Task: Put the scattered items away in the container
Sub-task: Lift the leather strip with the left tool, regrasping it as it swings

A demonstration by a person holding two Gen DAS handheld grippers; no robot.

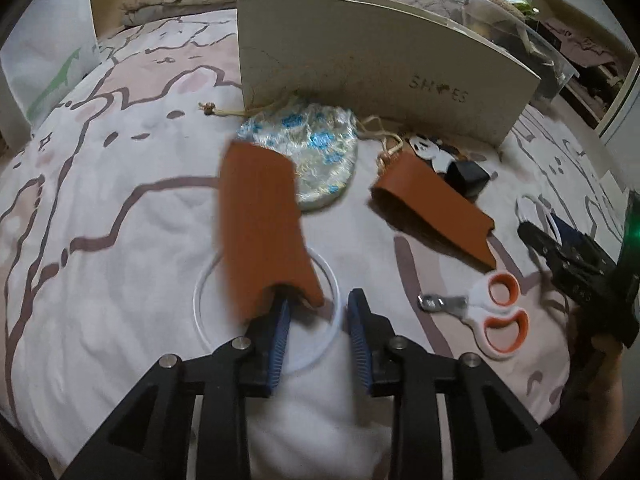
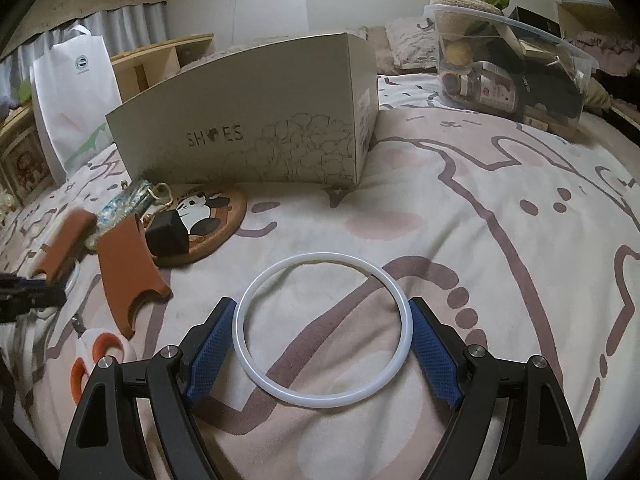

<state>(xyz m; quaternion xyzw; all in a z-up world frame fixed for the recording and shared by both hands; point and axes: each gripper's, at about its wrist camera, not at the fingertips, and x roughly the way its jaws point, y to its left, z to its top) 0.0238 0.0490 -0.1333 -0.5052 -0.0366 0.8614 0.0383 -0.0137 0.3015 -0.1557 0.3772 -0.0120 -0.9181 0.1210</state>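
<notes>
Brown leather sleeve [image 1: 260,224] at the left gripper [image 1: 320,300]: its notched end sits over the tip of the left finger [image 1: 282,320], and the rest stands up toward the box [image 1: 360,64]. It is motion-blurred. The jaws are parted with a clear gap, and the other pad does not touch the sleeve, so nothing is clamped.

Second ring [image 1: 199,300], white, lies flat on the bedspread [image 1: 100,200] directly under the left gripper and is partly hidden by the sleeve.

Right gripper [image 2: 322,304]: jaws wide, with one blue pad against each outer side of the ring [image 2: 316,259]. The ring is held across its full width and is still round. It sits in front of the box, well apart from it and not inside.

Box: cream card, printed "SHOES", standing on the bedspread. Its inside is not visible from either view.

Loose items between the grippers and the box:
- second sleeve [image 1: 436,216], lying flat
- shiny blue-and-silver pouch [image 1: 320,148] with a cord, just beside the box wall
- panda coaster [image 2: 216,216], with a black cube [image 2: 166,234] resting on its edge
- orange-handled scissors [image 1: 492,320], nearest the grippers

Background: a clear tub [image 2: 512,60] holding jars at far right, and a white bag [image 2: 72,96] at far left.
</notes>
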